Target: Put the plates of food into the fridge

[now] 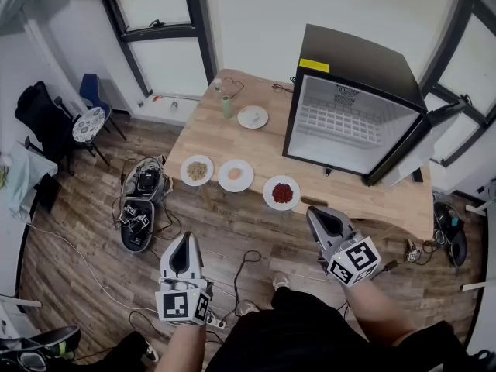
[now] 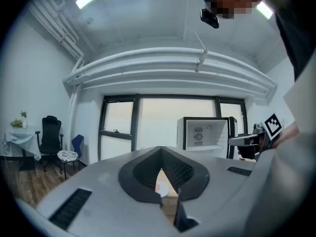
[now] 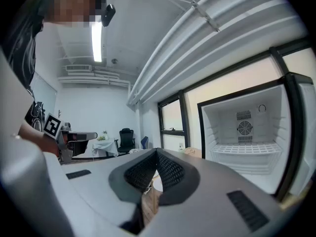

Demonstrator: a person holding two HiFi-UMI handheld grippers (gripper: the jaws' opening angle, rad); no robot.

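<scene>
- Well, my left gripper (image 1: 184,240) and right gripper (image 1: 317,214) were both closed and empty, short of the wooden table (image 1: 232,142).
- The plate of red food (image 1: 281,193) and its two neighbours sat near the table's edge, outside the open fridge (image 1: 353,76).
- I judged that a clumsy rim pinch could tip a plate or shove it off the table.
- Only the head view showed every plate; each gripper view caught a mere sliver.

1. A wooden desk (image 1: 209,136) fills the centre of the head view; a green container (image 1: 226,105) stands upright towards its eleven o'clock corner.
2. At ten o'clock, a blue chair (image 1: 93,91) and a round patterned stool (image 1: 88,124) stand close together.
3. At eight o'clock, an open black case (image 1: 139,211) lies on the wood floor (image 1: 70,215).
4. Black cables (image 1: 249,254) loop at six o'clock.
</scene>
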